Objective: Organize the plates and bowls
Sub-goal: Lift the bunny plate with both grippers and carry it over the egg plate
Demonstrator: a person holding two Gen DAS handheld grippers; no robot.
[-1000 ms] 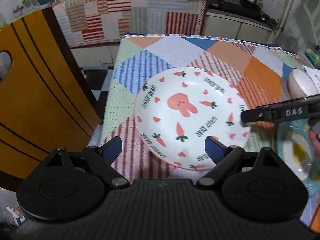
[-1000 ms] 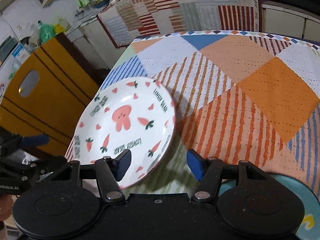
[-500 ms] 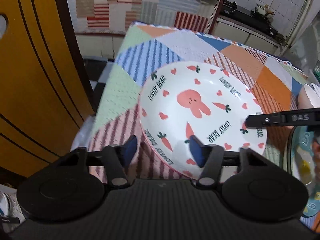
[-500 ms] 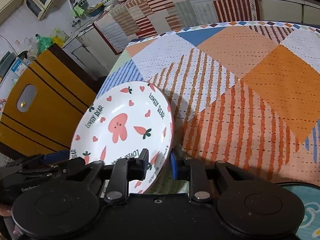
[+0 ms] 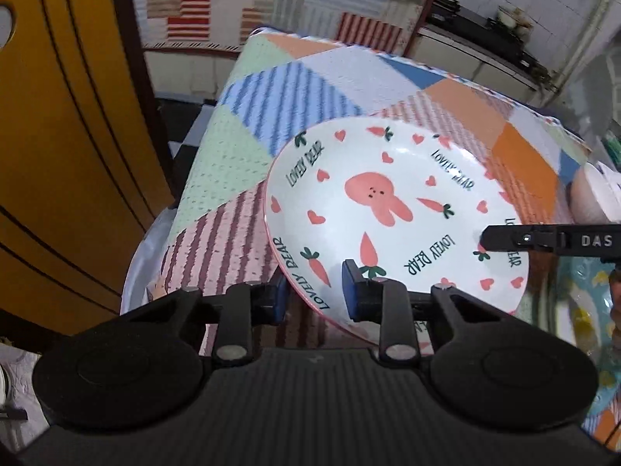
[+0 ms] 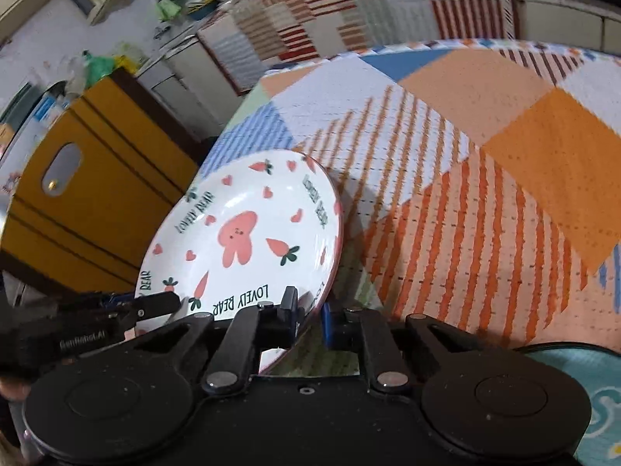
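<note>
- Plate (image 5: 392,209), white with a pink rabbit, carrots and hearts, is tilted up off the patchwork tablecloth (image 5: 248,124), held at two spots on its near rim.
- Left gripper (image 5: 315,297) pinches the near-left rim, one blue pad under the plate and one on its face.
- Right gripper (image 6: 310,316) is clamped on the near-right rim; its finger shows as a black bar over the plate's right side in the left wrist view.
- Judgement: with both grips at the rim only, both hands should move together and level the plate first, or it may twist or slip.
- A teal-patterned plate (image 6: 582,380) lies at the near right, a likely place to stack it; I cannot tell for sure.
- A pale bowl (image 5: 590,198) sits at the table's right edge.
- Surroundings: a yellow wooden chair back (image 5: 58,136) stands left of the table, and a cloth-covered counter (image 6: 349,11) runs along the far side.
</note>
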